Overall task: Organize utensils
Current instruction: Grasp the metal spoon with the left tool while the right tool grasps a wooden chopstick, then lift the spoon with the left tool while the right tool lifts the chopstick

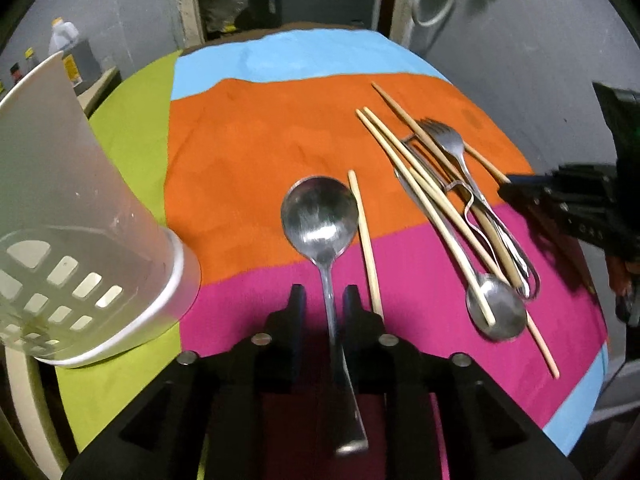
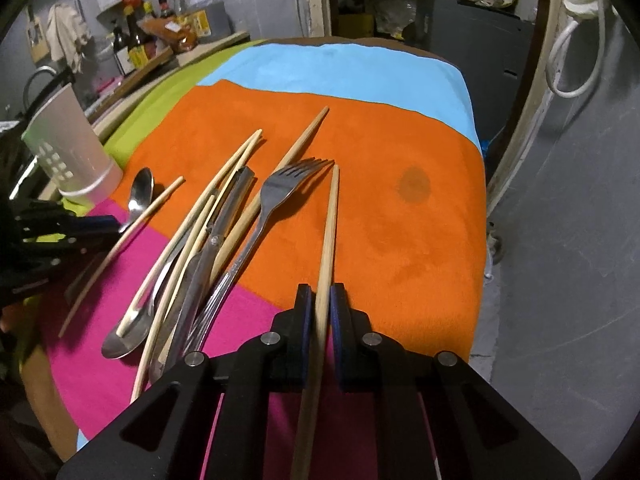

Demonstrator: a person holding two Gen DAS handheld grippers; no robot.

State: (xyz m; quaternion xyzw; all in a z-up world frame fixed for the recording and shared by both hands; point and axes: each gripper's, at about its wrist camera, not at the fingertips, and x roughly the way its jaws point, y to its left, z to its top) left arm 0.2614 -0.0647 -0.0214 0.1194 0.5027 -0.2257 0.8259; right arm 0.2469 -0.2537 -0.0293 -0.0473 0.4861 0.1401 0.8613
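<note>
Wooden chopstick (image 2: 329, 240) pinched in right hand-held gripper (image 2: 320, 300); left (image 1: 323, 300) straddles spoon (image 1: 320, 220).

The left hand-held gripper (image 1: 323, 300) and right hand-held gripper (image 2: 321, 300) each hang low with jaws narrowly parted.

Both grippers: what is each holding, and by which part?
Left gripper holds the spoon by its handle, just behind the bowl. Right gripper holds a chopstick around mid-length.
</note>
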